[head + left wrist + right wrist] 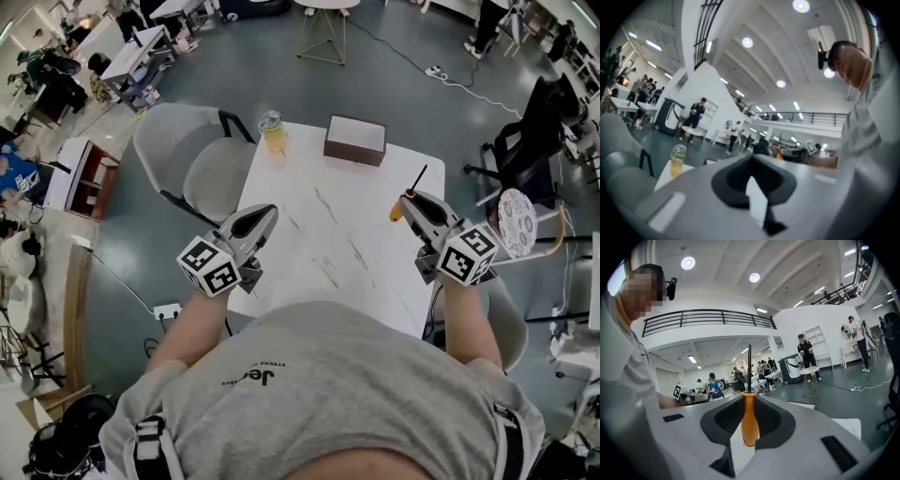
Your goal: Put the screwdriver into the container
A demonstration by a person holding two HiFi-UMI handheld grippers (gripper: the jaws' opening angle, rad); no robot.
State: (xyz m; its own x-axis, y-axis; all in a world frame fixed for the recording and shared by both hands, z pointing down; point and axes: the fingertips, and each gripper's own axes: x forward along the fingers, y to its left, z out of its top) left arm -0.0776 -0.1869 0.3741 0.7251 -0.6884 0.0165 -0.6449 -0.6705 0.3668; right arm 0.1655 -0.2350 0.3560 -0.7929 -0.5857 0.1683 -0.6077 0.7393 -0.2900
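My right gripper (407, 199) is shut on a screwdriver (398, 208) with an orange handle and a thin black shaft, held above the right side of the white table (319, 234). In the right gripper view the orange handle (749, 420) sits between the jaws and the shaft points up and away. The container, a brown box (354, 140), stands at the table's far edge, well ahead of both grippers. Over the table's left edge my left gripper (265, 215) is shut and holds nothing; its jaws (751, 161) meet with nothing between them.
A bottle of yellow liquid (272, 131) stands at the table's far left corner, also seen in the left gripper view (677, 161). A grey chair (187, 159) is left of the table. A black office chair (530, 136) and a round patterned disc (516, 221) are to the right.
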